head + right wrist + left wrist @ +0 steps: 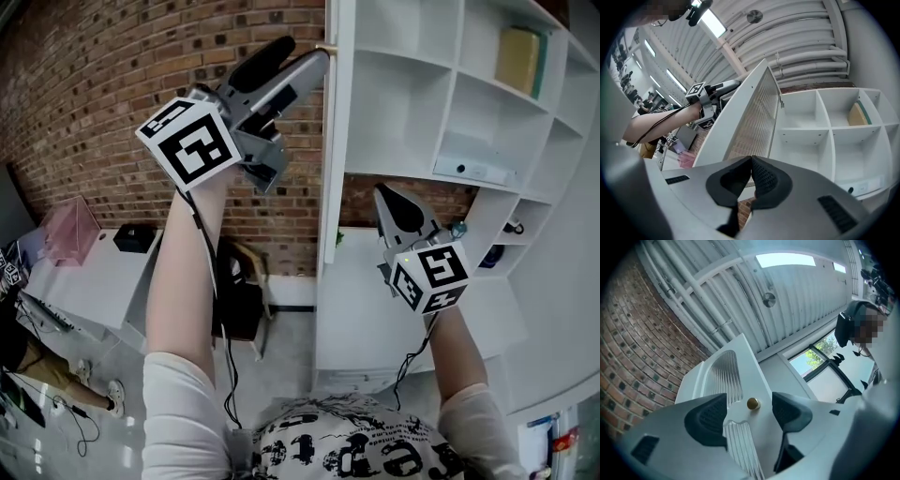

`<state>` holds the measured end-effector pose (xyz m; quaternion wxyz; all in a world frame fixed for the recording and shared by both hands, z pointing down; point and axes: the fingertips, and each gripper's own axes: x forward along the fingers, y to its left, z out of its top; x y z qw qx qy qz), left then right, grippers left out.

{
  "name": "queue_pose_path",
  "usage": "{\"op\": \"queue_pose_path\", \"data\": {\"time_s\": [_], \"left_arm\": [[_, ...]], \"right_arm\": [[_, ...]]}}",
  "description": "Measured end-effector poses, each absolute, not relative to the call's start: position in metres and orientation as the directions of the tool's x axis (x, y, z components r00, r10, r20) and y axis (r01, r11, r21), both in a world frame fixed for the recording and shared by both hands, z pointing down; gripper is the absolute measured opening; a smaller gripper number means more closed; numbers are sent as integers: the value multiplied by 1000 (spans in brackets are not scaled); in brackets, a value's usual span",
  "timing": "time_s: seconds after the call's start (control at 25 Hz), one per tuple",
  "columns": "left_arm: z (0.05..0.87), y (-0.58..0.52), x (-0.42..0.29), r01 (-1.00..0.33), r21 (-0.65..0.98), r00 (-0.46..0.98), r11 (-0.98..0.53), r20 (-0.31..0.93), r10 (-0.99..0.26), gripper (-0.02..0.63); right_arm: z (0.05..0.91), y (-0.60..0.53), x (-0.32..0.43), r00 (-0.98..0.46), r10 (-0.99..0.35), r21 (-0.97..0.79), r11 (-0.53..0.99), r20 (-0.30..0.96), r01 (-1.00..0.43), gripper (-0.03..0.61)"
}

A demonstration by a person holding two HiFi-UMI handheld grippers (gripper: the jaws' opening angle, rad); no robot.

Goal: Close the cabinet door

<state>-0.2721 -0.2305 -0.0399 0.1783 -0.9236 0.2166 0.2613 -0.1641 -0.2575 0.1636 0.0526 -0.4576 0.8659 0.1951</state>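
Printed shirt fabric (356,448) fills the bottom of the head view, and two bare forearms reach up from it. Raised high, the left hand-held gripper (306,51) points up at the outer edge of the cabinet door (332,131), which stands swung out, edge-on to the head view. Its jaws are released and apart, with the door's small brass knob (753,403) between them and neither pad touching it; ribbed glass (723,373) runs above and below the knob. Lower, on the far side of the door, the right hand-held gripper (384,195) is clenched on nothing, its pads meeting, in front of the white cabinet (448,112). Up and to the right of that hand-held gripper, a top compartment holds a tan block (518,58) with a green edge, standing upright. Just above and right of it, a flat white device (473,170) lies in a middle compartment. Further right, a smaller compartment holds a little dark thing (512,227), too small to tell. Behind the left hand-held gripper runs a brick wall (112,84).
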Motion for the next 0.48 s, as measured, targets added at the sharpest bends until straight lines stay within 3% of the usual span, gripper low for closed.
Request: {"op": "queue_pose_path", "data": {"time_s": [0.12,0.2,0.48], "left_arm": [[-40,-236,-264,-414,-216,809,-884,-532,-249,287],[-40,-244,-261,-398,-199,815,-895,-524,-247,216],[-36,-240,-246,-276,-267,863,-923,-491,-116,155]], "right_arm": [[163,-259,-164,-570,-774,273,505,-276,-819,15],[163,-260,-163,-574,-770,266,513,-278,-816,15],[163,-266,-153,-593,-760,127,582,-268,-803,14]]}}
